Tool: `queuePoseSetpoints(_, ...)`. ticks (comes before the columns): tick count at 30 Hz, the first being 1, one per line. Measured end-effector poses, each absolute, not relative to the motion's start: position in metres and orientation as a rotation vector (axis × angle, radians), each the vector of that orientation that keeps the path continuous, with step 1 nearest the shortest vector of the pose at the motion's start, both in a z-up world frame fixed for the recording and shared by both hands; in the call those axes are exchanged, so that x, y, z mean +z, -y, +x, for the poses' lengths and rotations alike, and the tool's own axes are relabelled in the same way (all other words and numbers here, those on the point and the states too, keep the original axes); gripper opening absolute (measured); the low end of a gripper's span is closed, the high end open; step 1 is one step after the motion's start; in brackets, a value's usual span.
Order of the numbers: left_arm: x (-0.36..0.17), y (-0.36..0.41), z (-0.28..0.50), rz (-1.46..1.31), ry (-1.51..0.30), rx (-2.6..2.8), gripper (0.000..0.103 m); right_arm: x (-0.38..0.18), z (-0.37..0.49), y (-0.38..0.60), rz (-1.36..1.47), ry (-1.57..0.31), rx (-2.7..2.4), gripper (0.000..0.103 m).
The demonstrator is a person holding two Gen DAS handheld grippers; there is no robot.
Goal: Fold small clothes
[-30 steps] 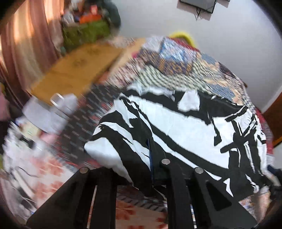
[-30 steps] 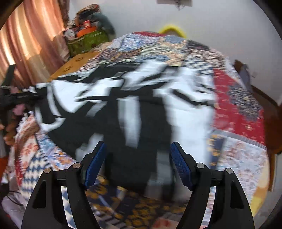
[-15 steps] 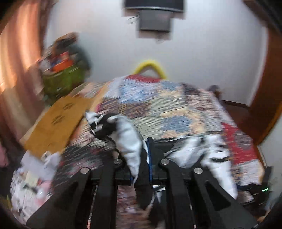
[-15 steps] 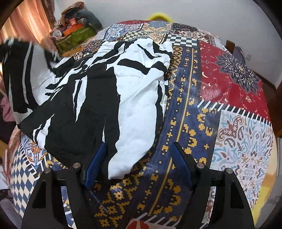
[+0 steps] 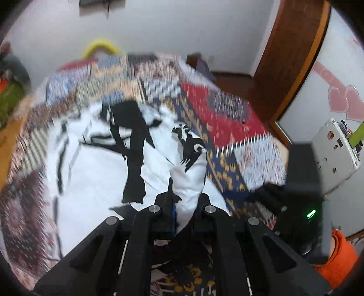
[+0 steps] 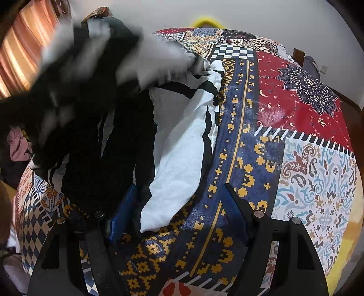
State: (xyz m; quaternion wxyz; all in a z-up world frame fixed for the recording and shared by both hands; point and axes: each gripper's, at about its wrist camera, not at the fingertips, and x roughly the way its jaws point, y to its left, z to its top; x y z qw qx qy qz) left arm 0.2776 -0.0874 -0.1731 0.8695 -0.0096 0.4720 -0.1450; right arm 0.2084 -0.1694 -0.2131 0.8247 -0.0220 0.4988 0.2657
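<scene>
A black-and-white patterned garment [image 5: 95,164] lies on the patchwork bed cover [image 5: 227,118]. My left gripper [image 5: 185,205] is shut on a bunched edge of the garment, which rises between the fingers. In the right wrist view the same garment [image 6: 179,150] is partly lifted and blurred at the upper left, with a white fold lying between the fingers. My right gripper [image 6: 177,205] is open, low over the bed cover [image 6: 295,118], around the near edge of the cloth.
A wooden door frame [image 5: 291,68] and a white device [image 5: 332,154] stand at the right of the bed. Pink curtains [image 6: 20,59] hang at the left. A yellow object [image 6: 204,21] sits at the far end of the bed.
My left gripper has carried its held edge of the garment across to the right, folding the cloth over. My right gripper has stayed open near the front edge.
</scene>
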Motion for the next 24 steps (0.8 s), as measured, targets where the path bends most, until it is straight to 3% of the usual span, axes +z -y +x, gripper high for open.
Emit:
queuePoseSetpoints(4,-0.173,0.079,0.276,-0.054,-0.991,-0.308,0.008,-0.211,0.208,0.168,-0.046,-1.058,0.559,0.072)
queuePoseSetpoints(12,-0.107,0.086,0.265,-0.067,-0.785,-0.341,0.007,-0.210,0.205,0.167,-0.044,-1.063,0.549,0.072)
queuePoseSetpoints(19,-0.153,0.099,0.270,-0.036,-0.966,-0.371,0.007,-0.206,0.201,0.170,-0.030,-1.066,0.544,0.072)
queuePoseSetpoints(20,-0.160,0.097,0.270,-0.041,-0.992,-0.369,0.011,-0.205,0.200,0.171,-0.028,-1.066,0.544,0.072)
queuePoseSetpoints(22,-0.165,0.094,0.267,-0.047,-1.023,-0.369,0.030,-0.200,0.196,0.175,-0.024,-1.058,0.544,0.072)
queuePoseSetpoints(23,-0.164,0.093,0.266,-0.047,-1.028,-0.361,0.052,-0.197,0.192,0.178,-0.024,-1.051,0.544,0.072)
queuePoseSetpoints(24,-0.162,0.091,0.263,-0.044,-1.017,-0.349,0.066,-0.194,0.190,0.181,-0.023,-1.045,0.545,0.072)
